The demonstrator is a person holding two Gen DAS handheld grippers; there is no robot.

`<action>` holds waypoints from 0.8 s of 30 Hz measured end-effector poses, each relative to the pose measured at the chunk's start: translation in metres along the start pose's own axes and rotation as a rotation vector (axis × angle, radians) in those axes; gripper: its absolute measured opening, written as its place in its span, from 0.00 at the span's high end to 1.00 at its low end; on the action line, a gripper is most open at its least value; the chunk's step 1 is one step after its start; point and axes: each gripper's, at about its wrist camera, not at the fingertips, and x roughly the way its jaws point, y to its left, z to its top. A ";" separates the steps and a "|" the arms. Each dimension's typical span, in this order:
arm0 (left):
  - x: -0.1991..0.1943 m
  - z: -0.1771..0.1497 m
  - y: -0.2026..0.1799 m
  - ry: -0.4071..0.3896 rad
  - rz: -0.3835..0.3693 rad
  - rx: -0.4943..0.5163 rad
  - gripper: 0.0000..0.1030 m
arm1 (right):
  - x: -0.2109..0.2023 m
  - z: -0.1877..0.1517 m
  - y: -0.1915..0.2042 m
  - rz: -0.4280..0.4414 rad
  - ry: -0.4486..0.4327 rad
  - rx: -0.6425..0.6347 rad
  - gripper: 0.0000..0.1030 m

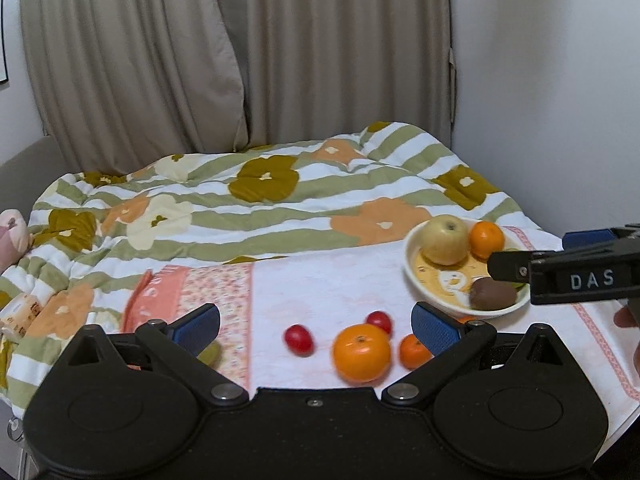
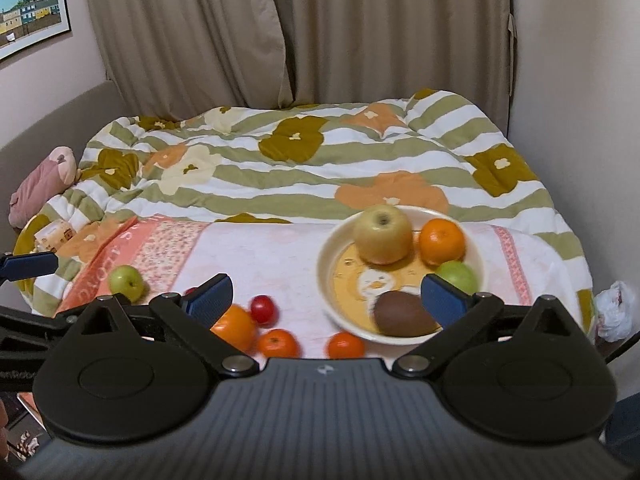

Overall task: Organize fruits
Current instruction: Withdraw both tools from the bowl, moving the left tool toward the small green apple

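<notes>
Two tomatoes [image 1: 298, 339] lie between left gripper [image 1: 316, 326] fingers

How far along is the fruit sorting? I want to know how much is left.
Done: the bowl holds a yellow apple, an orange, a green fruit and a kiwi. In hand: nothing; both grippers are open. Left: the green apple, the oranges and the small red fruits on the towel.
</notes>
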 end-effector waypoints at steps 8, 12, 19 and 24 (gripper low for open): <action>0.011 -0.017 0.049 0.017 0.001 -0.017 0.00 | 0.011 -0.023 0.055 0.002 0.008 0.037 0.00; 0.027 -0.026 0.071 0.037 -0.008 -0.006 0.00 | 0.026 -0.038 0.076 -0.006 0.024 0.056 0.00; 0.061 -0.037 0.101 0.052 -0.020 0.025 0.00 | 0.057 -0.056 0.106 -0.038 0.027 0.122 0.00; 0.088 -0.040 0.115 0.057 -0.033 0.057 0.00 | 0.081 -0.066 0.121 -0.095 0.038 0.160 0.00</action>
